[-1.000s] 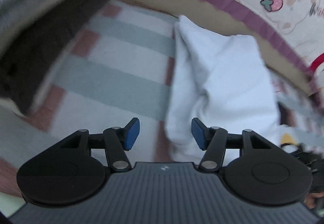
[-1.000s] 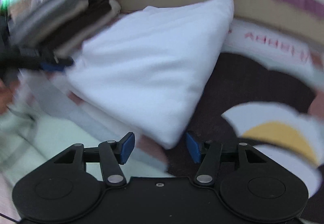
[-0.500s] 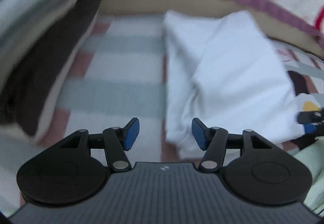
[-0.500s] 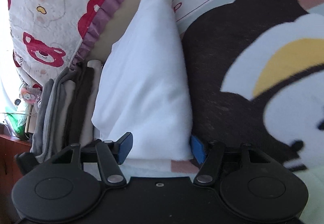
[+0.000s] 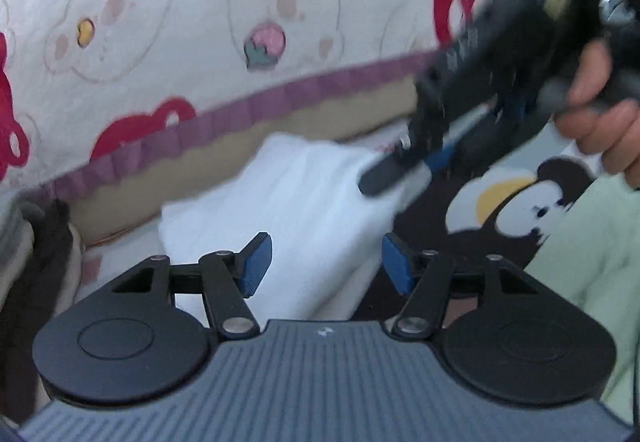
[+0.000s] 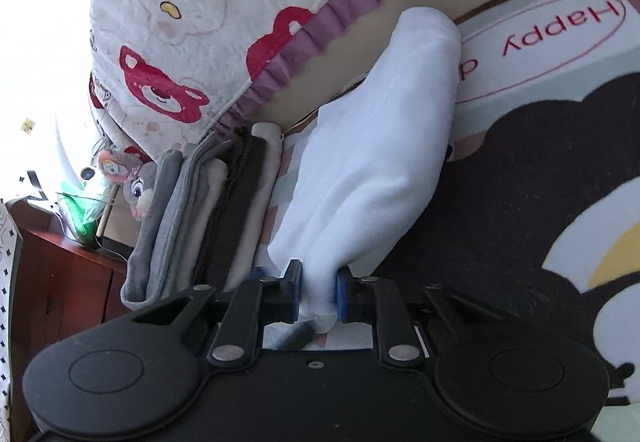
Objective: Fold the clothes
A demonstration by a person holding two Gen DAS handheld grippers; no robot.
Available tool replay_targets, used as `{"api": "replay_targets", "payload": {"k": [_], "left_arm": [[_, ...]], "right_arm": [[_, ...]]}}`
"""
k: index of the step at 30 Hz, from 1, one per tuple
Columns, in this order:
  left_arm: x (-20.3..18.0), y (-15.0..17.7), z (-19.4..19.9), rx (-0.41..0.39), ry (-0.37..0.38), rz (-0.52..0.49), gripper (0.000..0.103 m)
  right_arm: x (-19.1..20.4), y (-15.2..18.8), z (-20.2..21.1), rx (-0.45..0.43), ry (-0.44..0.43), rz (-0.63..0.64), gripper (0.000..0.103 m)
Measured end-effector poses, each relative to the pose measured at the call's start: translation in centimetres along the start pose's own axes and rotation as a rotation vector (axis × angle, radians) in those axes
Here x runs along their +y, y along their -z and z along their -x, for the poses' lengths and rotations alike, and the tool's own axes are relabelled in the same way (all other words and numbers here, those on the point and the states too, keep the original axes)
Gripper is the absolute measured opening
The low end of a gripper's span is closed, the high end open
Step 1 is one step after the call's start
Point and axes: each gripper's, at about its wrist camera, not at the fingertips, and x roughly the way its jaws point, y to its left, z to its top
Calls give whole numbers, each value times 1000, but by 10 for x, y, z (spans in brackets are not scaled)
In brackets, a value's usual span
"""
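A folded white garment [image 6: 380, 162] lies on a patterned mat [image 6: 540, 182] against the side of a bed. My right gripper [image 6: 318, 290] is closing its jaws, and its blue pads pinch the garment's near end, which bunches between them. The left wrist view shows the same white garment [image 5: 304, 202] ahead. My left gripper [image 5: 326, 262] stands open just in front of its near edge, with the pads apart from the cloth. The right gripper [image 5: 432, 158], blurred, sits at the garment's far right corner, held by a hand [image 5: 600, 122].
A stack of folded grey, beige and dark clothes [image 6: 208, 218] stands left of the white garment. A quilt with red bears [image 6: 192, 22] hangs over the bed edge behind. A wooden cabinet [image 6: 60, 274] and a plush toy [image 6: 138, 188] are at far left. Pale green cloth [image 5: 592, 262] is at right.
The right jaws have gone from wide apart to pinching the white garment's near end. The left gripper has swung right and rolled, bringing the right gripper and hand into its view.
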Motion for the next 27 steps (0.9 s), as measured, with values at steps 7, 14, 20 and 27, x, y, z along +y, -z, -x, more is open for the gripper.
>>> {"api": "replay_targets", "payload": {"k": [7, 14, 20, 27], "left_arm": [[-14, 17, -47, 127, -94, -142, 9], [17, 0, -25, 59, -73, 23, 8], [18, -6, -8, 46, -79, 12, 8], [30, -12, 30, 210, 76, 82, 10]], "right_arm": [[-18, 7, 9, -3, -15, -82, 19], [-49, 11, 18, -93, -55, -291, 67], [-56, -11, -27, -16, -86, -328, 63], [-9, 7, -20, 128, -46, 43, 24]]}}
